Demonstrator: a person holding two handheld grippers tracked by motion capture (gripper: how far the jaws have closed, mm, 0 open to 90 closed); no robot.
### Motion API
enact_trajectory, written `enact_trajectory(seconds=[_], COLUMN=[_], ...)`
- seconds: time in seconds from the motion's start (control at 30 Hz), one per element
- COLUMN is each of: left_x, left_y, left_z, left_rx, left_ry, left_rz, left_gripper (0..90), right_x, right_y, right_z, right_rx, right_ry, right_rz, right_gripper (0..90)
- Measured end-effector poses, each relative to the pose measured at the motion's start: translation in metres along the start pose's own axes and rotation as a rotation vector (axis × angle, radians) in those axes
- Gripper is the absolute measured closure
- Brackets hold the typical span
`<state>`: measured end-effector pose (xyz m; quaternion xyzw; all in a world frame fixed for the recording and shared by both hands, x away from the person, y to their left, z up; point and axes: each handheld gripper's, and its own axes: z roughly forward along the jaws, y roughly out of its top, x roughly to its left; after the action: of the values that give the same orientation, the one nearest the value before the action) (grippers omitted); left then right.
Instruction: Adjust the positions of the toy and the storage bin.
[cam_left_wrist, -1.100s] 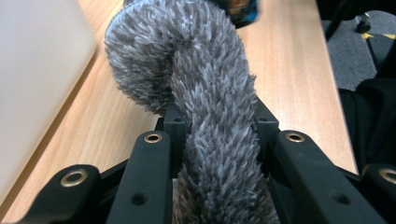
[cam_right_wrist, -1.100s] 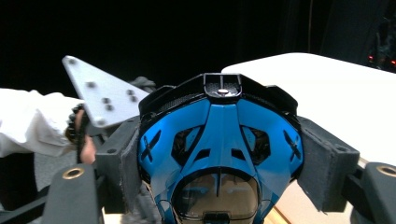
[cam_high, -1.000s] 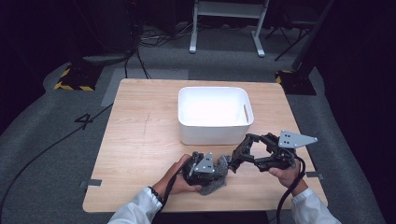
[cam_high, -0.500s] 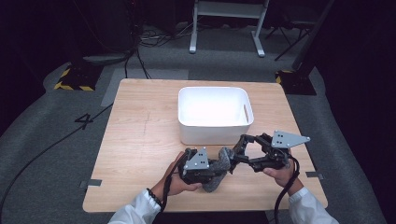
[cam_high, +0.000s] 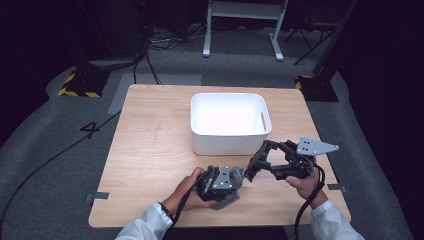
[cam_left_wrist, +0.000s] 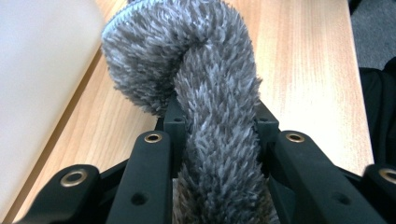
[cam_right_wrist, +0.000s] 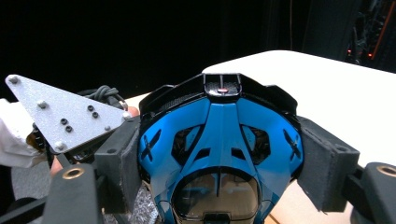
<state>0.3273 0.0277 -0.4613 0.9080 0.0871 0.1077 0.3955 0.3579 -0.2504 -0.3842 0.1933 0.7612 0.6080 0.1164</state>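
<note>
A grey fuzzy cloth (cam_left_wrist: 210, 93) curls up between the jaws of my left gripper (cam_left_wrist: 217, 116), which is shut on it. In the high view the left gripper (cam_high: 234, 178) lies low near the table's front edge, with the cloth (cam_high: 226, 201) bunched under it. My right gripper (cam_right_wrist: 224, 163) is shut on a blue and black toy car (cam_right_wrist: 219, 135), its grey pads (cam_right_wrist: 327, 172) pressing both sides. In the high view the right gripper (cam_high: 257, 161) points left, its tips close to the left gripper.
A white bin (cam_high: 227, 122) stands on the wooden table (cam_high: 150, 150) just behind both grippers; its wall (cam_left_wrist: 42, 70) is close on the left of the left gripper view. The floor around is dark, with cables and a metal stand beyond.
My left gripper with the cloth shifted a little left, then back right toward the right gripper. The right hand has kept still.
</note>
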Motion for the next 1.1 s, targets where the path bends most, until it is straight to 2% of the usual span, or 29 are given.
enact_trajectory(seconds=[0.07, 0.1, 0.17, 0.23, 0.33, 0.4, 0.47, 0.57, 0.6, 0.73, 0.83, 0.9, 0.97, 1.03, 1.1], left_x=[-0.004, -0.007, -0.013, -0.013, -0.001, 0.008, 0.016, 0.025, 0.028, 0.04, 0.047, 0.051, 0.053, 0.052, 0.051], left_y=[0.002, 0.004, 0.009, 0.01, 0.006, 0.002, -0.003, -0.007, -0.009, -0.014, -0.018, -0.018, -0.018, -0.017, -0.015], left_z=[-0.004, -0.004, 0.001, 0.01, 0.02, 0.023, 0.023, 0.015, 0.012, -0.009, -0.027, -0.034, -0.036, -0.031, -0.023], left_rx=[-0.052, -0.055, -0.011, 0.024, 0.06, 0.066, 0.07, 0.054, 0.045, -0.043, -0.13, -0.149, -0.168, -0.14, -0.135], left_ry=[-0.058, -0.073, -0.063, -0.048, -0.031, -0.028, -0.012, 0.011, 0.014, 0.026, 0.037, 0.084, 0.082, 0.106, 0.096], left_rz=[0.01, 0.026, 0.06, 0.066, 0.012, -0.016, -0.049, -0.077, -0.077, -0.16, -0.209, -0.235, -0.259, -0.257, -0.27], left_gripper=[69.0, 69.0, 69.1, 69.1, 69.3, 69.3, 69.3, 69.3, 69.4, 69.5, 69.7, 69.7, 69.8, 69.7, 69.3], right_x=[-0.001, -0.002, -0.002, -0.001, 0.003, 0.005, 0.006, 0.007, 0.006, 0.004, 0.004, 0.005, 0.008, 0.012, 0.015], right_y=[0.0, 0.0, 0.0, 0.002, 0.003, 0.004, 0.004, 0.006, 0.007, 0.009, 0.008, 0.007, 0.007, 0.008, 0.008], right_z=[0.0, 0.0, 0.0, 0.0, 0.0, -0.002, -0.004, -0.008, -0.009, -0.015, -0.015, -0.013, -0.01, -0.007, -0.003], right_rx=[-0.002, -0.003, -0.007, -0.015, -0.014, -0.014, -0.021, -0.03, -0.034, -0.056, -0.047, -0.04, -0.034, -0.037, -0.037], right_ry=[-0.007, -0.012, -0.017, -0.016, -0.018, -0.016, -0.015, -0.016, -0.018, -0.016, -0.013, 0.002, 0.02, 0.042, 0.072], right_rz=[0.006, 0.013, 0.016, 0.017, 0.002, -0.005, -0.008, -0.011, -0.013, -0.002, -0.004, -0.005, -0.012, -0.019, -0.023], right_gripper=[26.4, 26.4, 26.4, 26.4, 26.4, 26.4, 26.4, 26.4, 26.4, 26.4, 26.5, 26.4, 26.5, 26.4, 26.4])
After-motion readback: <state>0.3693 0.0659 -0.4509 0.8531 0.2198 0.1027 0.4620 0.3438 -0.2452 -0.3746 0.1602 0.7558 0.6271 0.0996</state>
